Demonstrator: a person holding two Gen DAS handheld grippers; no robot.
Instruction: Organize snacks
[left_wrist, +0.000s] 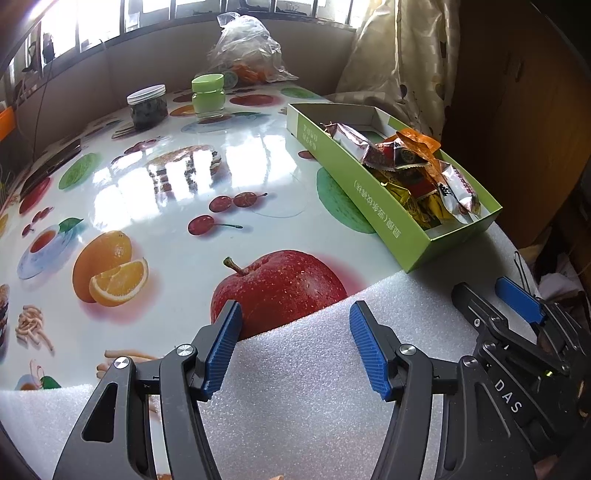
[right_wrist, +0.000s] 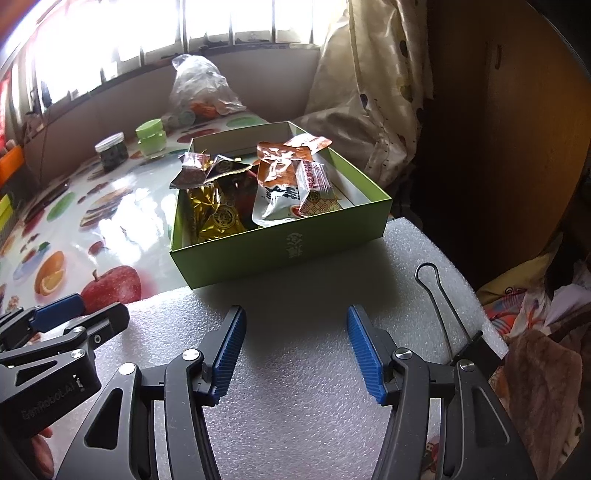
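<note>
A green cardboard box lies on the fruit-print tablecloth, its near end resting on a white foam sheet. Several wrapped snacks, gold, red, orange and white, are piled inside it. My left gripper hovers open over the foam's edge, nothing between its blue pads. My right gripper is also open and empty above the foam, just short of the box's near wall. Each gripper shows at the edge of the other's view, the right gripper and the left gripper.
A dark-filled jar with a white lid, a green jar and a clear plastic bag stand at the table's far side. A binder clip grips the foam's right edge. A curtain hangs behind the box.
</note>
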